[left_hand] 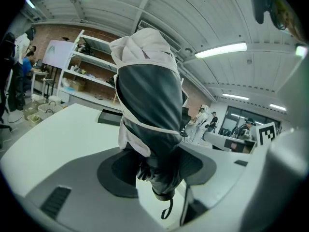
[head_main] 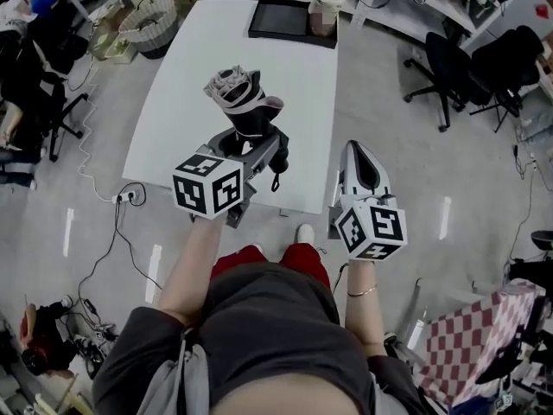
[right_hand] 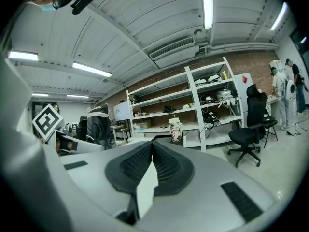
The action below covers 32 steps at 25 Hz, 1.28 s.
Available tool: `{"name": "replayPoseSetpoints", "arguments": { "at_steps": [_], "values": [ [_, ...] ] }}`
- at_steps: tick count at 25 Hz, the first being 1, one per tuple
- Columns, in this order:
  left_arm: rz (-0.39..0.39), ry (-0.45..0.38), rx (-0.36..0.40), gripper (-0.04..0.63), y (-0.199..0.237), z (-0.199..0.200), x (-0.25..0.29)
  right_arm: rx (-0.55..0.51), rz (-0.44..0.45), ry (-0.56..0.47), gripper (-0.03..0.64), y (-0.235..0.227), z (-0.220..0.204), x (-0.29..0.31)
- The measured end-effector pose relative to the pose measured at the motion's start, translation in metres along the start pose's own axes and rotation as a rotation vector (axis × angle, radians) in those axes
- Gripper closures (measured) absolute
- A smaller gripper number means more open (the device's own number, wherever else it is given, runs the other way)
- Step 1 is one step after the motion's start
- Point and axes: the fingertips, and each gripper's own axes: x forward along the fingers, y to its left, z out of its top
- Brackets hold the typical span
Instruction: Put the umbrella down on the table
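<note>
Umbrella (head_main: pixel 244 100), folded up, black with white trim, stands up in the left gripper (head_main: pixel 257 141). The jaws squeeze its bottom end so it won't fall. It is over the near edge of the white table (head_main: pixel 190 67), not lying on it yet. The right gripper (head_main: pixel 361 169) is closed on nothing and waits beside the table, out of the way.

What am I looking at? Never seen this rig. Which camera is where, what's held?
No robot: a person holds a two-jaw gripper in each hand. The head view looks down from the person's head; the other two cameras ride on the grippers, looking along their jaws. The left gripper clamps a folded black-and-white umbrella, which stands up above the white table. The right gripper is shut and empty. At the far end sit a black tray and a container.
</note>
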Motion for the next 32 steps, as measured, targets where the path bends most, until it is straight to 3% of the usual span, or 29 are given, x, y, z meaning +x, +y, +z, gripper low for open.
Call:
{"name": "replayPoseSetpoints", "arguments": {
  "at_steps": [8, 17, 23, 32],
  "values": [
    [0.147, 0.02, -0.03, 0.366, 0.006, 0.001, 0.031, -0.009, 0.192, 0.05, 0.598, -0.023, 0.003, 0.054],
    [0.286, 0.125, -0.026, 0.366, 0.026, -0.022, 0.043, -0.014, 0.35, 0.1, 0.597, -0.017, -0.005, 0.096],
    [0.328, 0.182, -0.034, 0.367, 0.037, -0.042, 0.057, -0.017, 0.383, 0.132, 0.598, -0.02, -0.018, 0.11],
    [0.315, 0.253, -0.03, 0.367, 0.051, -0.056, 0.088, -0.017, 0.37, 0.167, 0.598, -0.027, -0.027, 0.123]
  ]
}}
